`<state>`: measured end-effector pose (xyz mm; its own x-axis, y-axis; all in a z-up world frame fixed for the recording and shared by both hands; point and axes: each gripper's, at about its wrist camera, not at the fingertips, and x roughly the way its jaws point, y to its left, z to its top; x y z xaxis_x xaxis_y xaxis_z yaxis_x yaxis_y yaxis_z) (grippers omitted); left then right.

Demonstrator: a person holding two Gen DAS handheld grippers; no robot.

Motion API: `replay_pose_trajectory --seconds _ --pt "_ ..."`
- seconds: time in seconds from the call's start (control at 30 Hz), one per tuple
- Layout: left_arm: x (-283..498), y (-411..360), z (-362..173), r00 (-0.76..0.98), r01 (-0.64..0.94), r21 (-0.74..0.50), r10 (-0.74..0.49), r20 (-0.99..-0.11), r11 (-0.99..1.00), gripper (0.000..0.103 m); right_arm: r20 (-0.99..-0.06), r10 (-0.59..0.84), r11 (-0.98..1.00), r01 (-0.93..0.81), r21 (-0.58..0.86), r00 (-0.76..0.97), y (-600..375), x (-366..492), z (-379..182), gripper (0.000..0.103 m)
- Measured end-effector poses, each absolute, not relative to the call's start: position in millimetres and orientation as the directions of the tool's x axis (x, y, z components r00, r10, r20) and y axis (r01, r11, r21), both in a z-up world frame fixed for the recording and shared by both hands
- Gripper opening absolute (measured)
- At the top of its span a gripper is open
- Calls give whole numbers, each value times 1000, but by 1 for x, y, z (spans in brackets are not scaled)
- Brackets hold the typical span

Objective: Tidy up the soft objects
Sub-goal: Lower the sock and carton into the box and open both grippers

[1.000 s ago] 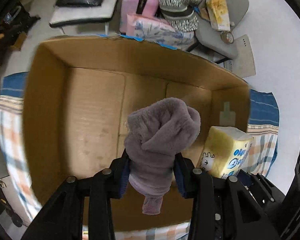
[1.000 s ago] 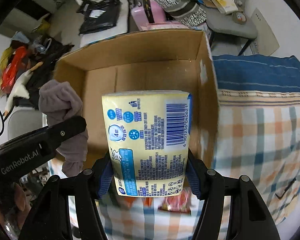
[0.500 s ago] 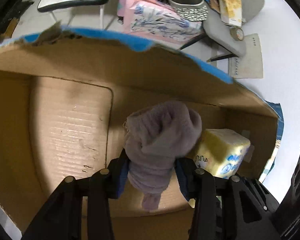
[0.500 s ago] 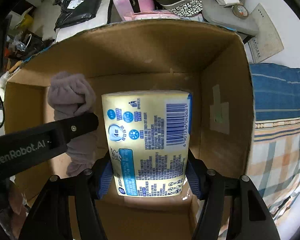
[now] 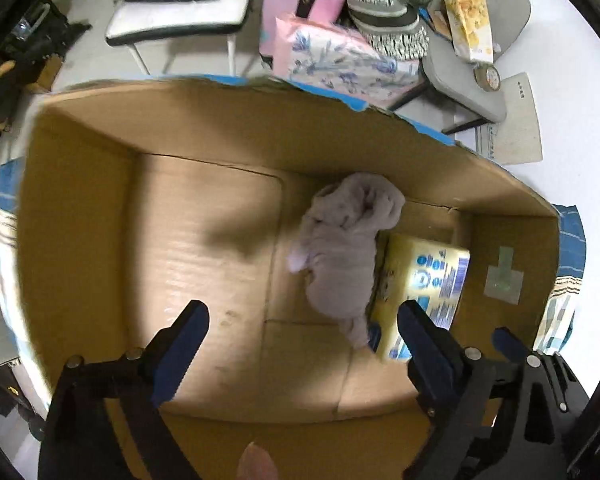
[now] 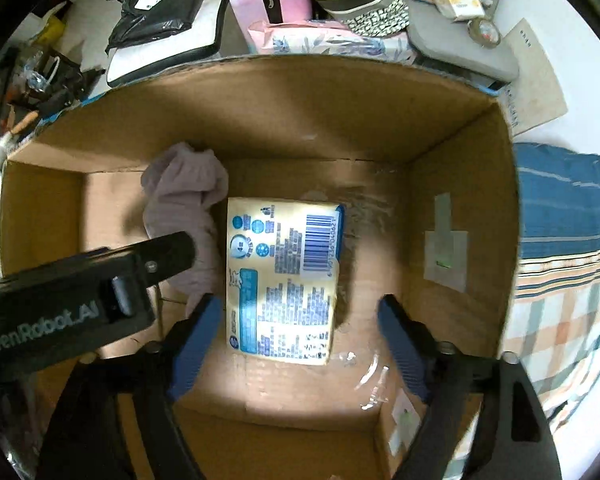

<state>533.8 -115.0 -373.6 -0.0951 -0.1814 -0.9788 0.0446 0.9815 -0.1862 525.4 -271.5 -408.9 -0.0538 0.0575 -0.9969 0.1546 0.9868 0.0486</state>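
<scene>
In the left wrist view, the left tool (image 5: 302,320) is seen spread wide with nothing between its fingers, above the floor of the open brown cardboard box (image 5: 204,256). The crumpled mauve fleece cloth (image 5: 346,244) lies at 1 o'clock, touching the yellow plastic-wrapped tissue pack (image 5: 422,284).

In the right wrist view, the right tool (image 6: 300,316) is likewise held apart and empty; the tissue pack (image 6: 284,276) lies flat at 12 o'clock, the cloth (image 6: 184,204) at 10 o'clock against it.

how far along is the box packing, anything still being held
Done: the grey fuzzy cloth and the yellow tissue pack lie side by side on the floor of the cardboard box. In hand: nothing; the left tongs and right tongs are open. No further soft items are clearly waiting.
</scene>
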Motion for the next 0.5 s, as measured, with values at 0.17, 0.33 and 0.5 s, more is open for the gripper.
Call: replay_pose_trajectory --seconds 0.17,0.33,0.5 --pt "503 -96 -343 -17 115 -111 -110 -994 987 99 -998 53 985 166 46 -37 -270 500 -386 103" --pt "477 -85 -318 54 144 -64 -72 -996 987 99 -999 36 986 162 36 2 -257 469 -362 103" --pt "446 -75 -280 143 189 -45 -73 -987 981 99 -998 15 988 152 23 55 -239 438 -332 103"
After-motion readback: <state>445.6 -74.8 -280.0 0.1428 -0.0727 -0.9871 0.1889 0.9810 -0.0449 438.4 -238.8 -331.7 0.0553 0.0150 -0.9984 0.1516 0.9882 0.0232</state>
